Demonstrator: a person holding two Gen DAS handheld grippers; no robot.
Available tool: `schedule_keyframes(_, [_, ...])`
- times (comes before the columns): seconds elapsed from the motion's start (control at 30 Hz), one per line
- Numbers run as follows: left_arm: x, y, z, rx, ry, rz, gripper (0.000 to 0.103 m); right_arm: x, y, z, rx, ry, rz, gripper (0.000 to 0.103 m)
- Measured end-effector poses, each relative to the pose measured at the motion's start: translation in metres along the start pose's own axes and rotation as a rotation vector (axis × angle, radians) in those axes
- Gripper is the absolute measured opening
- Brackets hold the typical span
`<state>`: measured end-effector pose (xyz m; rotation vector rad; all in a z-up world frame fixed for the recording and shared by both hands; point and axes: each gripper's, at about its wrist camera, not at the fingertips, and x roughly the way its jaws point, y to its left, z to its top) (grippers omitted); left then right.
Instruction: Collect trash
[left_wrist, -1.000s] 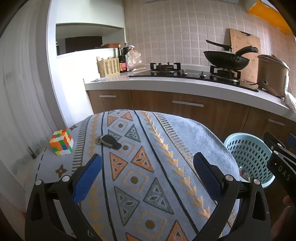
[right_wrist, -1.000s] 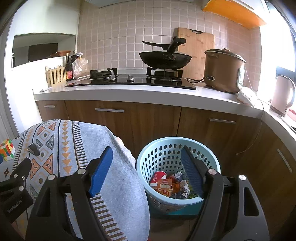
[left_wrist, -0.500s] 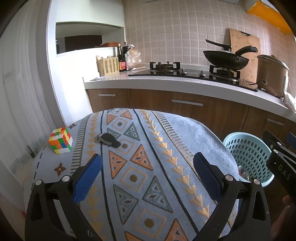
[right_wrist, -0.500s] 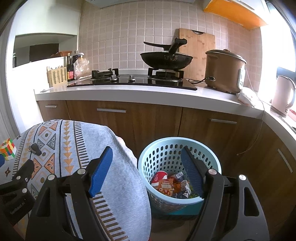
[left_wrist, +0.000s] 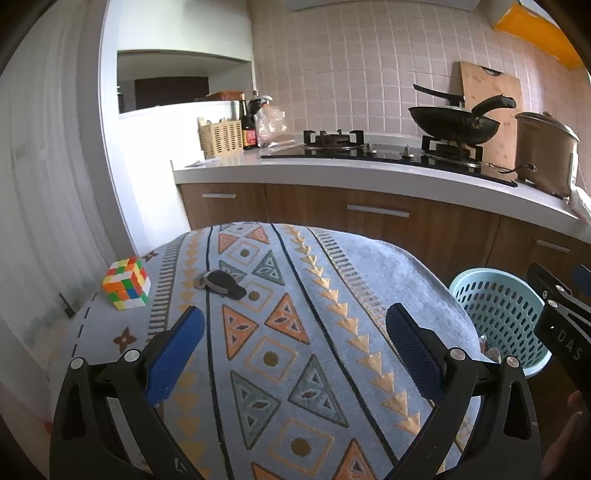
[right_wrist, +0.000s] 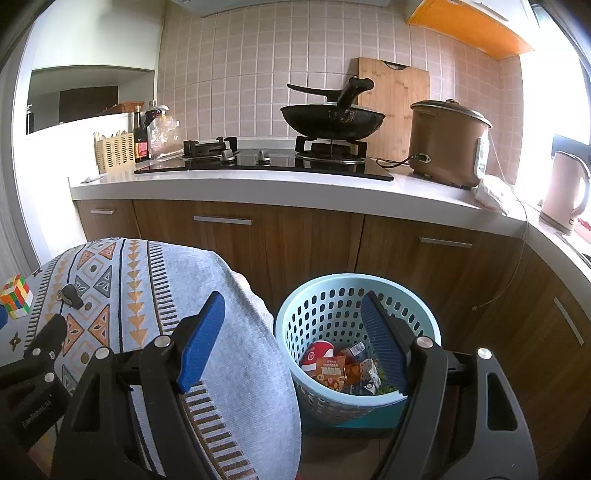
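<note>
Nothing has moved; both the left gripper (left_wrist: 291, 343) and right gripper (right_wrist: 291, 332) hang wide and empty, wrappers (right_wrist: 341, 367) lying in the basket (right_wrist: 317, 291)

Puzzle cube (left_wrist: 126, 283) and car key (left_wrist: 221, 283) apart on patterned tablecloth (left_wrist: 314, 350)

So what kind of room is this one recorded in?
A home kitchen, most likely: a black gas hob carrying a black wok on a white counter, a brown rice cooker, and wooden cabinet fronts below.
</note>
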<state>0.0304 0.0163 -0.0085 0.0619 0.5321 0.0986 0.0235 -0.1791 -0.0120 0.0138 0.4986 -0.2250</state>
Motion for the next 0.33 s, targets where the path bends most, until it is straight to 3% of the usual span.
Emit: schedule_keyframes(0.33, [0.0039, -0.0019, -0.0018, 0.011, 0.039, -0.024, 0.096, 0.0000, -0.0010, -0.0006, 0.003, -0.003, -0.004, 0.073])
